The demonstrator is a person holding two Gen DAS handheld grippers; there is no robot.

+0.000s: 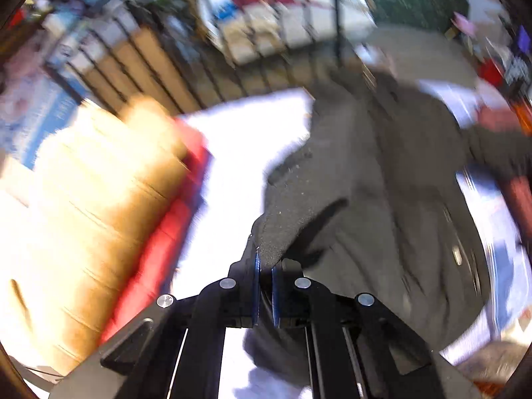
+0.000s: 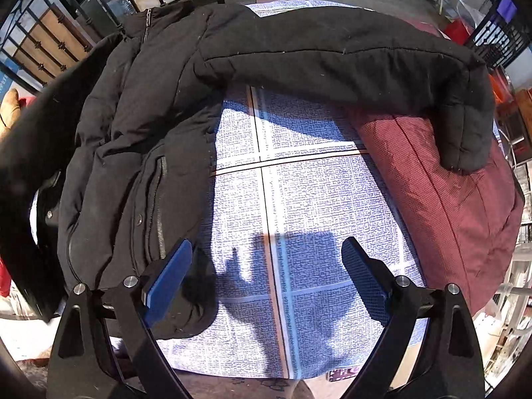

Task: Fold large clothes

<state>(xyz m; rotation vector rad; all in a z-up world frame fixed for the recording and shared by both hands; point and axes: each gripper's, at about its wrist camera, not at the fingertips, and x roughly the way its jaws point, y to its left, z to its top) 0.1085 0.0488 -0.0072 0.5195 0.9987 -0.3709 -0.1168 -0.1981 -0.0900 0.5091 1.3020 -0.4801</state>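
left gripper: jaws closed tight, pinching a fold of the black jacket | jacket: along the left and far edges of the blue patterned bedcover | right gripper: jaws wide apart, holding nothing, above the bedcover's near edge

A blue-and-white patterned sheet is spread out, with a dark red pillow laid at its side and black metal railing seen behind.

Black jacket lies on blue cloth, jaws spread above.
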